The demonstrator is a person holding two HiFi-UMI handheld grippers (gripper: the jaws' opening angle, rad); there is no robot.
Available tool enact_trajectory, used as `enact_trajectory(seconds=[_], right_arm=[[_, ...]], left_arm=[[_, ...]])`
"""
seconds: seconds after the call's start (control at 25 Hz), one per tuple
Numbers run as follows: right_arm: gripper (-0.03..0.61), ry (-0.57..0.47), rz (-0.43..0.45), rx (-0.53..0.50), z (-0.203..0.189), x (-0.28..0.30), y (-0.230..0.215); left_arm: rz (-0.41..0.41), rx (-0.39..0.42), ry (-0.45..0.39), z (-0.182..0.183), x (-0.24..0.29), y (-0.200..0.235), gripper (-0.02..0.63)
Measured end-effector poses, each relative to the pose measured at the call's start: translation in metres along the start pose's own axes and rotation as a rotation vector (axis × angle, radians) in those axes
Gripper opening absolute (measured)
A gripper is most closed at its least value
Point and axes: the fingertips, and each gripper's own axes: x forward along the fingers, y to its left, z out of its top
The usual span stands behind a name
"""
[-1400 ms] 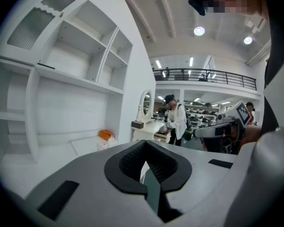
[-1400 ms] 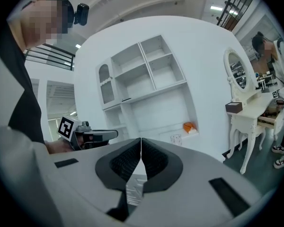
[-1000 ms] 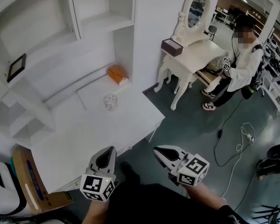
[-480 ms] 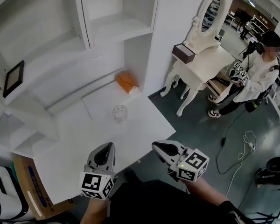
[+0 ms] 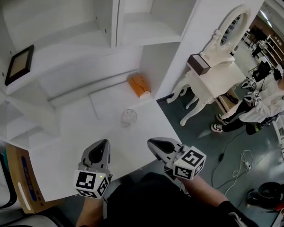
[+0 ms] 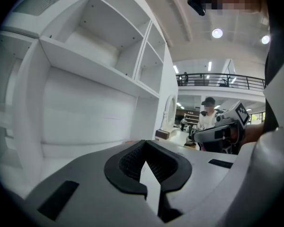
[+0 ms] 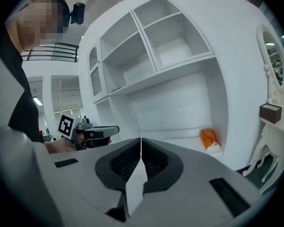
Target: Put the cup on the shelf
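Over the white desk (image 5: pixel 61 148) front edge | left gripper (image 5: pixel 102 145), right gripper (image 5: pixel 154 144) are hovering, jaws pressed together, empty, apparently not yet reaching | clear, seemingly glass cup (image 5: pixel 128 117) is standing mid-desk | shelf (image 5: pixel 146 32) is sitting free above the desk

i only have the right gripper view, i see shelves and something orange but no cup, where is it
observer: The head view shows the cup standing upright on the white table, on your side of the orange object.
operator: is either gripper touching it
observer: No. In the head view the left gripper and the right gripper are both at the table's near edge, well apart from the cup.
operator: left jaws open or shut
observer: The left gripper view shows them together, with nothing between them.
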Motion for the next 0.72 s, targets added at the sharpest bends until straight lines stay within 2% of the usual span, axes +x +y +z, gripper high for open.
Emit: enact_trajectory(seconds=[0.48,0.72], right_arm=[[0.017,0.084,0.207,-0.026,-0.001,0.053,-0.03],[0.017,0.13,0.262,-0.037,-0.015,0.079,-0.061]], left_arm=[[0.184,-0.051,0.005,-0.007,0.017,0.031,0.011],[0.207,-0.053,0.022,-0.018,0.042,0.037,0.011]])
